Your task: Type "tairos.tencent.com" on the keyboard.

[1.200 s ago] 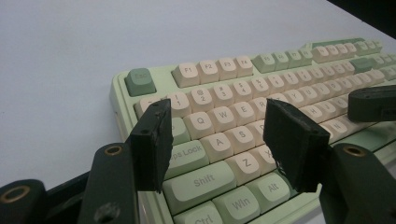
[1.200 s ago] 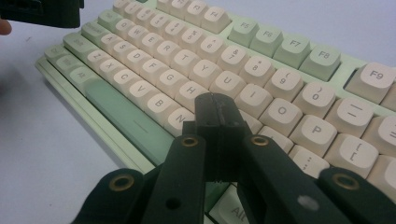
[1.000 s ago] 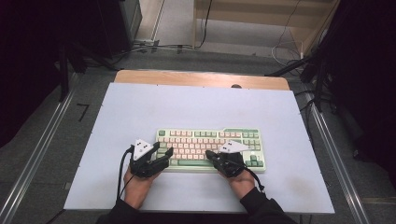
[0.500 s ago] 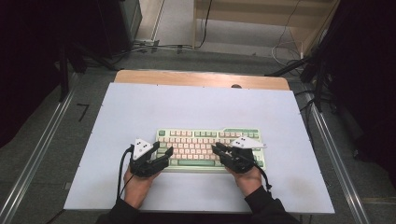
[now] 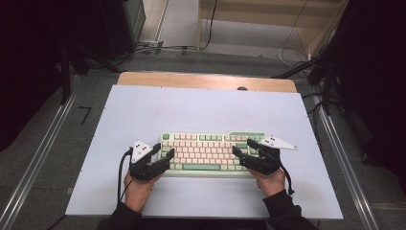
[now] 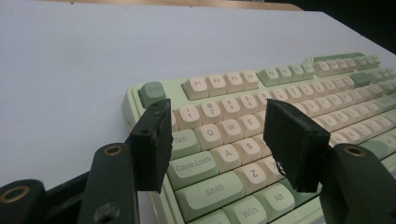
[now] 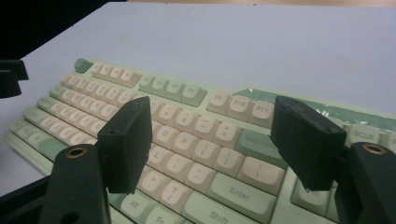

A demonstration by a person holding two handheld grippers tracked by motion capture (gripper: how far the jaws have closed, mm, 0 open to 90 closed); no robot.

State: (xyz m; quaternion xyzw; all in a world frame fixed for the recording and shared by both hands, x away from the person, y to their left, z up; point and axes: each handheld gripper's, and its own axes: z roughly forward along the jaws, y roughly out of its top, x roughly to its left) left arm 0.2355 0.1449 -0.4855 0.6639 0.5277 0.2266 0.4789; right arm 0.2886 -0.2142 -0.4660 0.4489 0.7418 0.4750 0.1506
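On the pale blue-grey flat table (image 5: 143,110), near the person's side, lies the wide green and cream plastic keyboard (image 5: 210,153). It sits flat and straight, with its long side facing the person, so both ends are easy to reach.

The black left gripper (image 5: 165,157) is at the keyboard's left end and the black right gripper (image 5: 242,152) is at its right end. I think they are put there, one at each end, so the keyboard can be held or moved evenly without tipping.

Seen from the left gripper view, the left gripper (image 6: 219,140) has its jaws spread apart and holds nothing. They hang just over the Tab, Q and A keys. Seen from the right gripper view, the right gripper (image 7: 224,149) is also spread wide and holds nothing. Its jaws hang over the keys beside the Enter key. I cannot tell if the jaws touch the keys.

The keyboard's keys are small, smooth, rounded squares. Most are cream, and the ones at the edges are soft green. Its body is hard, light green plastic with round corners. The gripper jaws are flat black blocks with a dull, slightly rough face, good for gripping. The table top looks smooth and plain, so the keyboard could slide on it
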